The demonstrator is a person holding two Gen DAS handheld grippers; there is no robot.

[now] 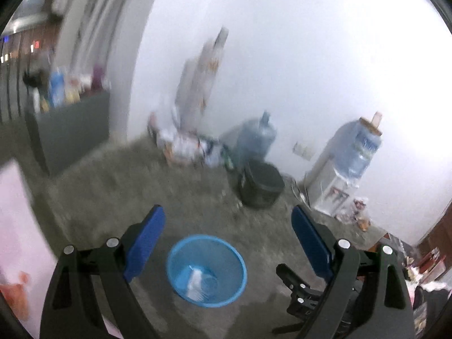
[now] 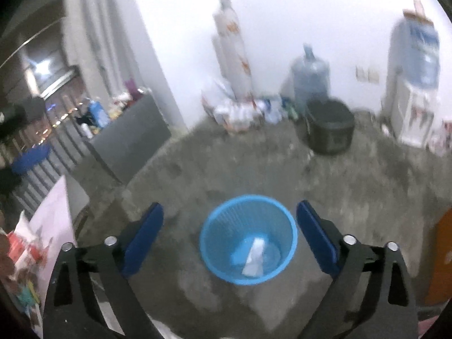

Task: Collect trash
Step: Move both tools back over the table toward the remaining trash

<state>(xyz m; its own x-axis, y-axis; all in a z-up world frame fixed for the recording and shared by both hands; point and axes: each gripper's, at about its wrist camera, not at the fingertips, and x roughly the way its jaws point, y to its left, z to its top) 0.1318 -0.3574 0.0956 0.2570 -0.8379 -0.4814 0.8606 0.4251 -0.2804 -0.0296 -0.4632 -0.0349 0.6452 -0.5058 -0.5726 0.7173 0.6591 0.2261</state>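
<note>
Both our tongs hang wide and hold nothing: our left gripper (image 1: 227, 223) and our right gripper (image 2: 229, 217) each frame the blue mesh basket (image 2: 248, 238) standing on the grey floor (image 2: 353, 192) below. White trash (image 2: 254, 255) lies at its bottom, too blurred for us to name, though we judge it light and easily crushed. We judge the basket light, thin-walled and springy, so we would pinch its rim.

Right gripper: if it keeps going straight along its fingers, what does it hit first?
Most likely the blue basket, which sits between the open right gripper fingers in its view, white trash inside. Nothing shows in between, though blur makes depth uncertain.
</note>
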